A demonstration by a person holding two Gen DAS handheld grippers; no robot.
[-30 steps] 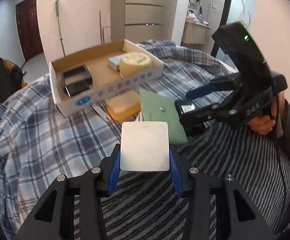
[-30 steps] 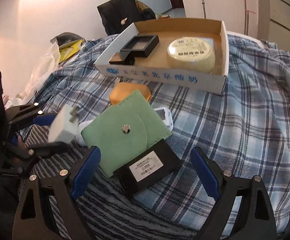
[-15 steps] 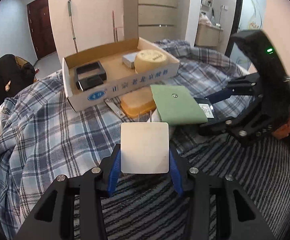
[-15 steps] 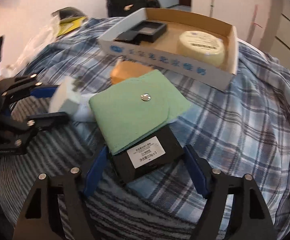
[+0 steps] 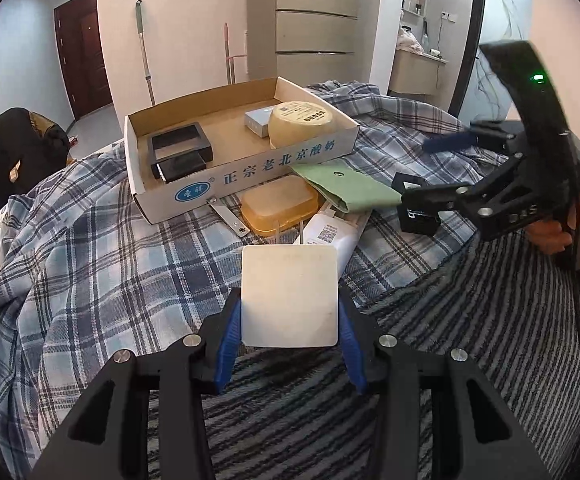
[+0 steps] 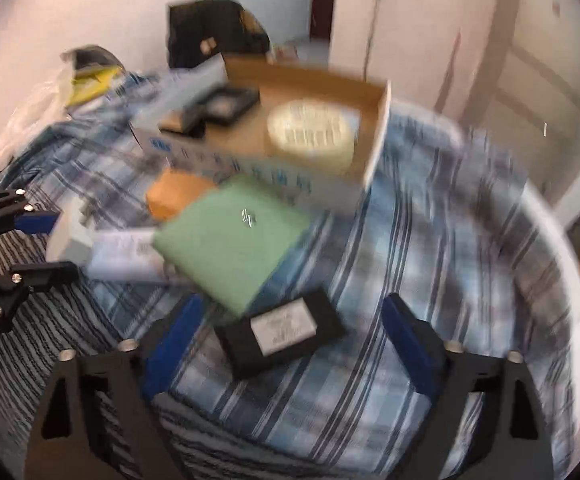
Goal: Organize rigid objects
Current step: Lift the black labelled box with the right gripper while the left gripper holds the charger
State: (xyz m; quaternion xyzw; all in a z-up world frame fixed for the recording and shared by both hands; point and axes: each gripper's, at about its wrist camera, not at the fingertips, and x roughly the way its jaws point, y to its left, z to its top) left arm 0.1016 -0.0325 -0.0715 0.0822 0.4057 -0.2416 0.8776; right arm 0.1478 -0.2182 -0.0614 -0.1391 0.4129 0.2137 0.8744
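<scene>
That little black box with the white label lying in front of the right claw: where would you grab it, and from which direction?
I'd take the black box across its two long sides, coming down from above. It lies flat on the plaid cloth, label up, already between the right claw fingers, whose jaws are opening. One corner sits by the green pouch, so avoid that end.

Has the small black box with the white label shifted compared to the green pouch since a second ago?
Yes. The black box slid out from under the green pouch, toward the right gripper, whose jaws are opening.

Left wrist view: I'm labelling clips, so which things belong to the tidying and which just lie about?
Job:
cardboard box
white block clamped in left gripper
black box between right gripper's opening jaws
green pouch
orange case

Lying about:
black bag
mop
</scene>
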